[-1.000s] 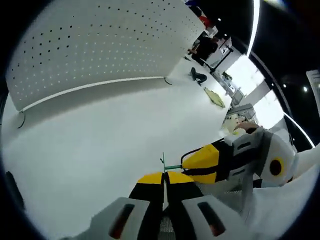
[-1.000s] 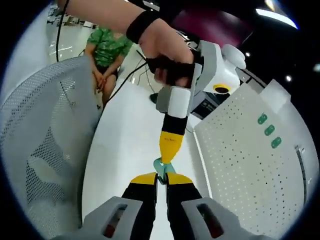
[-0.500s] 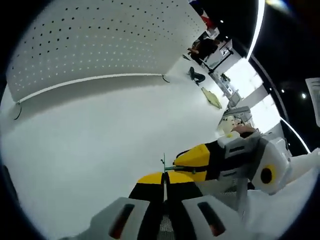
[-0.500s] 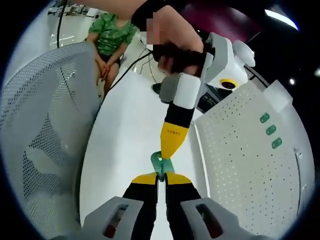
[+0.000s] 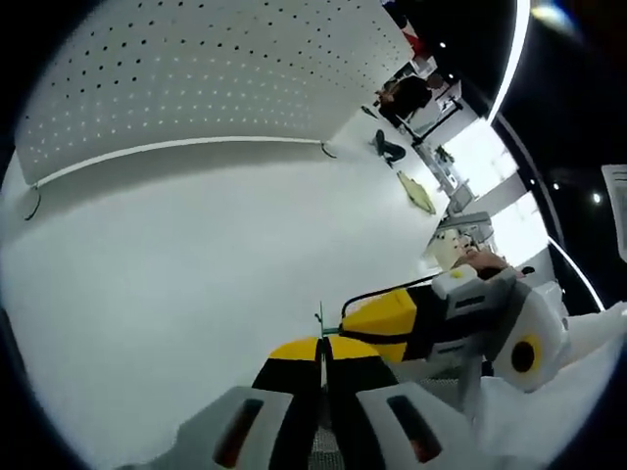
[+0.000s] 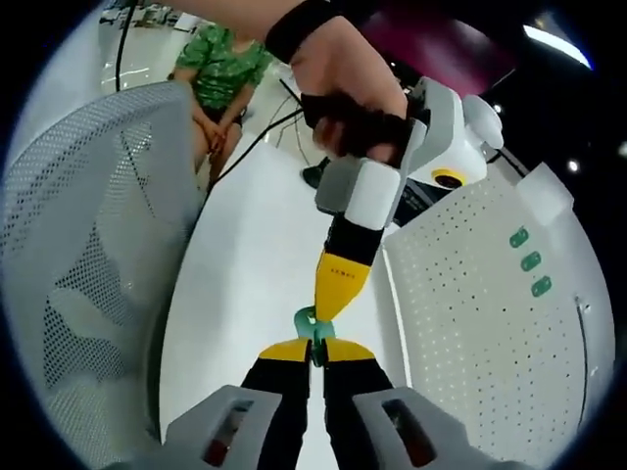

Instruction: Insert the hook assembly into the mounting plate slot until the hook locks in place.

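Observation:
A small green hook assembly (image 6: 312, 327) hangs above the white table (image 6: 255, 274), pinched from both ends. My right gripper (image 6: 312, 351) is shut on its near end. My left gripper (image 6: 333, 305), held by a hand (image 6: 348, 88), comes down from above with its yellow tips closed on the far end. In the left gripper view the green hook assembly (image 5: 319, 319) stands edge-on as a thin strip rising from my shut left gripper (image 5: 322, 345). There my right gripper (image 5: 351, 322) reaches in from the right and meets the piece. A white perforated plate (image 6: 480, 313) carries three green hooks (image 6: 530, 261).
The white perforated plate (image 5: 196, 78) stands along the table's far edge (image 5: 176, 152). A white mesh chair back (image 6: 78, 245) rises at the left of the right gripper view. A seated person in a green shirt (image 6: 220, 73) is beyond the table. Bare tabletop (image 5: 176, 255) lies under both grippers.
Both grippers keep their hold on the green piece. The left gripper has leaned a little more to the right, and the two sets of yellow tips have drawn slightly closer.

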The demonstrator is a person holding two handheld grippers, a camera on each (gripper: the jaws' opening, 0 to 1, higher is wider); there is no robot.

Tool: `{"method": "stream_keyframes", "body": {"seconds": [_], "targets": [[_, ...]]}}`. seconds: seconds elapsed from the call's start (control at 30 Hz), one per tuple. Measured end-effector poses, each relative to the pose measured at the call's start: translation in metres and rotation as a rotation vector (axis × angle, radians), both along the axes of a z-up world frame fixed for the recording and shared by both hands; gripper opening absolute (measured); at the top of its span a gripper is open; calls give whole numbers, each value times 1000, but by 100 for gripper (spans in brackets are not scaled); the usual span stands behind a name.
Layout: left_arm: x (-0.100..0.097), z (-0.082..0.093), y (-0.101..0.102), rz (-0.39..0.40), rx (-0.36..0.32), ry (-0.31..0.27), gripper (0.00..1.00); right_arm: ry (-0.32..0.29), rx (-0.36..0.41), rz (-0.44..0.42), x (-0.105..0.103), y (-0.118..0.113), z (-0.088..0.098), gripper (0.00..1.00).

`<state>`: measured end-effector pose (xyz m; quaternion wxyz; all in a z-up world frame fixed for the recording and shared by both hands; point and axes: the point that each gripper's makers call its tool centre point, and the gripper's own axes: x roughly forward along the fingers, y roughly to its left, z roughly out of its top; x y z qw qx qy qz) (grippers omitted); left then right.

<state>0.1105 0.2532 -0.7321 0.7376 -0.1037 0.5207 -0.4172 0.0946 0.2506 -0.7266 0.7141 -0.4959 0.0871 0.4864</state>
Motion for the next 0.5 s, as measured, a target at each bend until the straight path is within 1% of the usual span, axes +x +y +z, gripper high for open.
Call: {"method": "stream_keyframes", "body": {"seconds": [0.03,0.1,0.13,0.17,0.23,0.33,0.4,0.47,0.5], "targets": [[0,0,0,-1,-1,-2,2,2,-2,3,-1,0,-1,2],[-2,0,0,-13,1,-15,2,34,29,-21,-3,1,-1,1],[0,2,-1,-15,-7,-44,2,26,26,-27,-1,0,0,1],[-1,2,-1,-23,-7,-59,2,24,25,-30,-1,0,0,1],[-1,2,-1,-14,-5,-50,2,26,24,-34,-1,0,0,1],[-1,4,-2,-15,-8,-66,2,15,21,-37,-1,0,1,1],[1,8,-3,-34,-10,-116,2,8,25,-44,0,-1,3,1],[5,10,-4,-71,-13,-198,3,-5,21,-52,2,-1,4,1],[4,9,-4,-73,-6,-206,3,1,22,-55,2,-2,4,1]]}}
